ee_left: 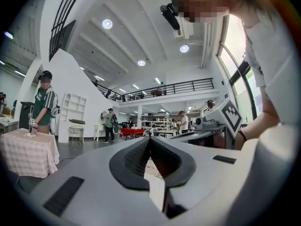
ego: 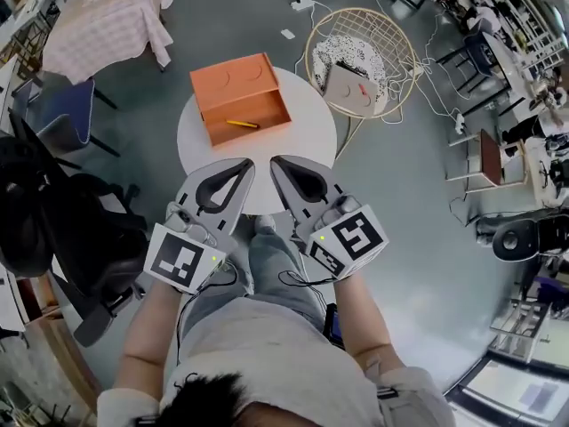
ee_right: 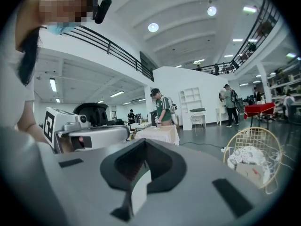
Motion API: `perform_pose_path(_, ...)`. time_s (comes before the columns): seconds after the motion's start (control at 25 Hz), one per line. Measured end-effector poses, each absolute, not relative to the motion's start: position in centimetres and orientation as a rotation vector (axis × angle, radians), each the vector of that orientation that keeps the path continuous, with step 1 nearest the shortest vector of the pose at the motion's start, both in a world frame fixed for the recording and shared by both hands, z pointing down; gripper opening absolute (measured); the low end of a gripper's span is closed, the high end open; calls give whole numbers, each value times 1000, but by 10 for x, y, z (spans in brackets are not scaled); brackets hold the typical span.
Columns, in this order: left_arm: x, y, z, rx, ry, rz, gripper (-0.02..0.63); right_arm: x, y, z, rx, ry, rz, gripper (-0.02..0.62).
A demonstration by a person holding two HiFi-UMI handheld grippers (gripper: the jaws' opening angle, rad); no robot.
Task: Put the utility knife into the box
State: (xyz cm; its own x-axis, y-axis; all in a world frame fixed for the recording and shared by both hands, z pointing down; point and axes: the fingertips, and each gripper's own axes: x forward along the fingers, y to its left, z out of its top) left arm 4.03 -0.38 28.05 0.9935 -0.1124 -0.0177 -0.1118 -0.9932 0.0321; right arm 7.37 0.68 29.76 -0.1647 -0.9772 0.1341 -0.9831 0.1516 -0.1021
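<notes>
Inside the orange box point(ego: 233, 80) lies the yellow utility knife point(ego: 242, 124), likely light, stiff; grasp mid-handle; left gripper point(ego: 248, 162), right gripper point(ego: 274, 160) both closed, empty.

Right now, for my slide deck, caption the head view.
Utility knife in the open orange box on a white table; left gripper and right gripper shut.

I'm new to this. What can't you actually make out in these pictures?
The utility knife in the box: too small in the head view to show its blade.
The table, near edge: hidden in the head view behind the left gripper and right gripper.
Both gripper views look across the room; the knife is outside them.
</notes>
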Motion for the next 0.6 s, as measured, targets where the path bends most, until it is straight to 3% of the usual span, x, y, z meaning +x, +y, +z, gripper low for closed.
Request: perform_pose_path(0.6,12,40,265,3149,-60,-44,9,36,62,258,2132,-2356,120,6)
